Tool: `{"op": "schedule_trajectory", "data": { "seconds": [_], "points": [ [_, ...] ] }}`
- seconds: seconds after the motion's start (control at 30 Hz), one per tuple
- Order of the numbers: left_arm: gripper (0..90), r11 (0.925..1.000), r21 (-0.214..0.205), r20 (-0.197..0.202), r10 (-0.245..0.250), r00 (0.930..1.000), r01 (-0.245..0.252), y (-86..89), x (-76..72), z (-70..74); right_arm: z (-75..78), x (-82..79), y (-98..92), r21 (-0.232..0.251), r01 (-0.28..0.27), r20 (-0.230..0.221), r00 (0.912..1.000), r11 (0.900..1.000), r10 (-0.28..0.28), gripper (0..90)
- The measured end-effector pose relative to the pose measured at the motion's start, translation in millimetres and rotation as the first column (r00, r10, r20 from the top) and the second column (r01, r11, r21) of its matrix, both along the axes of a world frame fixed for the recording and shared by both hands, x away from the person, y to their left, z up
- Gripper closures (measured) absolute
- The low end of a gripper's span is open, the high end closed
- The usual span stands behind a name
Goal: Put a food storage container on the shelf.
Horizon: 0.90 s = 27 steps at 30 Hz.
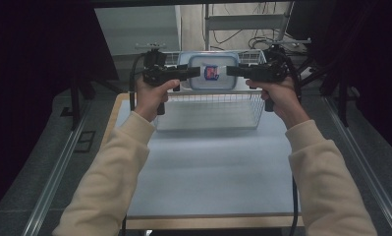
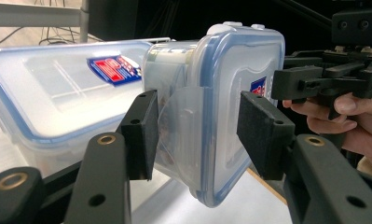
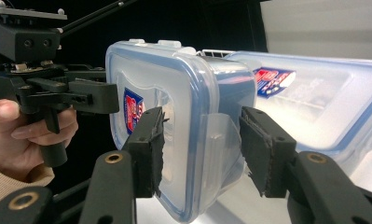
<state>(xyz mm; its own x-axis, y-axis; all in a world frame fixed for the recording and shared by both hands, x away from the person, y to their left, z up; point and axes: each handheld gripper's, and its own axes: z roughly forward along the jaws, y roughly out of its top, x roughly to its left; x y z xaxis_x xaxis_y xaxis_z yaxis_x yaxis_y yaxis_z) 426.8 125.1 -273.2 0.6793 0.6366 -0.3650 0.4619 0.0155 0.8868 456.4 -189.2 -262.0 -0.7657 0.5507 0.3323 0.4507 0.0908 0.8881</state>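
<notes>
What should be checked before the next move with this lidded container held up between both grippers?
1. Left gripper fingers pressed on small container: ok.
2. Right gripper gripping its opposite end: ok.
3. Lid on: ok.
4. Side latches fastened: cannot tell.
5. Container lifted above wire basket: ok.
6. Free of the larger container behind it: cannot tell.

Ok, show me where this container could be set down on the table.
The pale table top between the wire basket and the near edge is bare. The back is crowded: both grippers, left and right, hold the lidded container above the basket.
</notes>
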Motion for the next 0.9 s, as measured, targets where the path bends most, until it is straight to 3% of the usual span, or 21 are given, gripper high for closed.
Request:
{"op": "schedule_trajectory", "data": {
  "seconds": [0.43, 0.9],
  "points": [
    [50.2, 1.0, -0.001, 0.006, 0.003, 1.0, -0.003, 6.6, 35.5, 18.9, 21.0, 35.1, 6.4, -0.005, -0.001, 0.003, 1.0, 1.0, 0.001, 50.5],
    [50.0, 0.9994, -0.026, -0.057, 0.021, 0.9981, -0.023, 7.3, 67.2, 10.2, 14.7, 71.1, 8.7, -0.005, 0.0, -0.05, 0.9987, 1.0, 0.0, 50.3]
  ]
}}
